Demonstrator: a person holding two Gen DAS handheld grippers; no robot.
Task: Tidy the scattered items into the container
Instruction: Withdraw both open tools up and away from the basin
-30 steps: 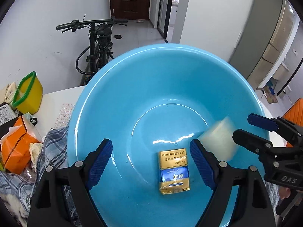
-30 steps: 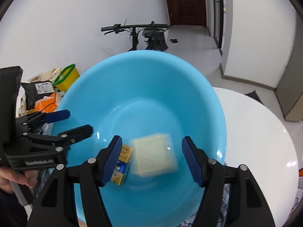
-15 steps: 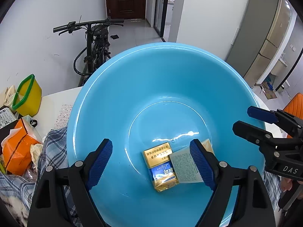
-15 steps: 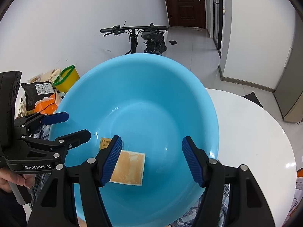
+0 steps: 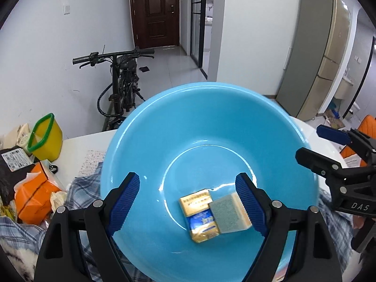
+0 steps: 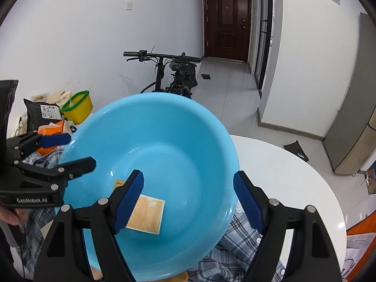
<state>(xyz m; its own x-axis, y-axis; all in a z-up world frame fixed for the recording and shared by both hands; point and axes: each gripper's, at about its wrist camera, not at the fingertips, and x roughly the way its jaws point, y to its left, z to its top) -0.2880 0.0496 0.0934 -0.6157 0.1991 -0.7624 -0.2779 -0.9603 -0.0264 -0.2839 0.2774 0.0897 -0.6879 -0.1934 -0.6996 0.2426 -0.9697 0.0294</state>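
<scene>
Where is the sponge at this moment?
In the left wrist view, the sponge lies on the blue basin floor, touching the right side of the gold-and-blue pack.

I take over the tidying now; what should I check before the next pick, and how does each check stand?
1. Left gripper empty, jaws apart: ok.
2. Right gripper empty, jaws apart: ok.
3. Gold and blue pack lies in the blue basin: ok.
4. Sponge lies in the basin, touching the pack: ok.
5. Basin sits level: cannot tell; it rests partly on the plaid cloth.
6. Everything tidied: not ok; the orange packet is outside the basin.
</scene>
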